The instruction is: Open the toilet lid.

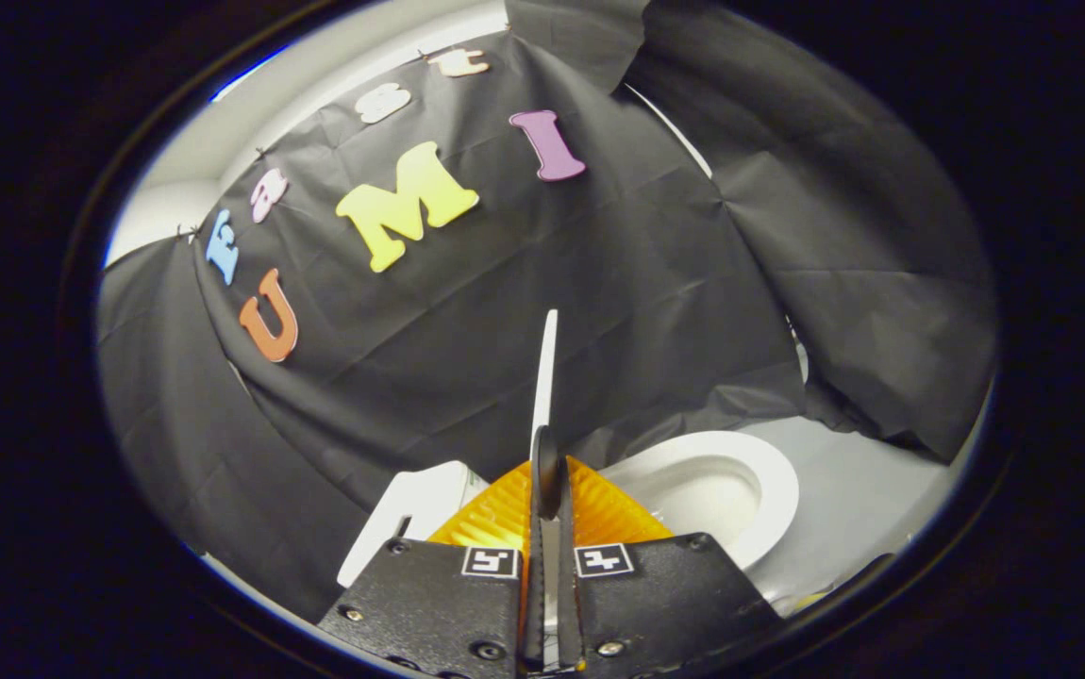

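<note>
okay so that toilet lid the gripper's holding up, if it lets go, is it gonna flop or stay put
The toilet lid looks thin and stiff, seen edge-on and straight between the closed gripper. Standing near upright over the open bowl, it may drop shut if released. Its smooth surface could slip.

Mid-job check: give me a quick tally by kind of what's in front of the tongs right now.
Toilet lid, raised on edge, pinched between the tongs: 1
Toilet seat/bowl, uncovered: 1
Toilet tank: 1
Black cloth wall: 1
Total: 4

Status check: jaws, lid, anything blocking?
Gripper jaws shut on toilet lid, pinching its thin edge. Lid raised, edge-on, bowl open to one side. Nothing blocking; black cloth wall behind.
</note>
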`<state>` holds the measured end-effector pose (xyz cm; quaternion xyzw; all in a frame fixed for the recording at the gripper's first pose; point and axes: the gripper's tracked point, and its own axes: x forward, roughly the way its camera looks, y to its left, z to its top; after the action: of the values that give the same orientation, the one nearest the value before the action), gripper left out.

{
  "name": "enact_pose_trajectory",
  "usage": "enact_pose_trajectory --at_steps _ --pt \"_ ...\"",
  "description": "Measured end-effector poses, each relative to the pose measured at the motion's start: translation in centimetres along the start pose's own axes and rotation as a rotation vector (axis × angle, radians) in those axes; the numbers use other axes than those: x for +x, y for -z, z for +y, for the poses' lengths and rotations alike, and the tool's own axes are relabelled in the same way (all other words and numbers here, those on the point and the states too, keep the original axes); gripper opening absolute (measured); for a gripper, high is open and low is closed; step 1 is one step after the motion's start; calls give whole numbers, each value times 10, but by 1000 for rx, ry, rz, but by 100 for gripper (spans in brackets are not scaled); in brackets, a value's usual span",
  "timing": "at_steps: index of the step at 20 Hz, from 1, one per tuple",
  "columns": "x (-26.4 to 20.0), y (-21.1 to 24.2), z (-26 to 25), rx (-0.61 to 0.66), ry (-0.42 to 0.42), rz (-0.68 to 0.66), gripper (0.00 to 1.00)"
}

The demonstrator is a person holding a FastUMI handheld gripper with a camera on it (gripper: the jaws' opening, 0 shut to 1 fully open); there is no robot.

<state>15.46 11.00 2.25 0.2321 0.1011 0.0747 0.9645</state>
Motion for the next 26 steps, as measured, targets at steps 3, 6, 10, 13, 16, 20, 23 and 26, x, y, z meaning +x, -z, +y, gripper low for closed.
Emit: enact_pose_trajectory --at_steps 3,6,10,13,16,20,23,26 --pt "-2 0 15 -16 -10 -3 8" --pt "1 3 29 -46 -16 -2 10" --pt "3 7 45 -83 -14 -2 10" --pt "3 11 62 -114 -29 -7 10" --pt "3 14 74 -135 -37 -13 10" --pt "6 17 88 -157 -43 -8 10" --pt "4 27 103 -175 -53 -11 10" --pt "5 32 118 -210 -61 -15 10"
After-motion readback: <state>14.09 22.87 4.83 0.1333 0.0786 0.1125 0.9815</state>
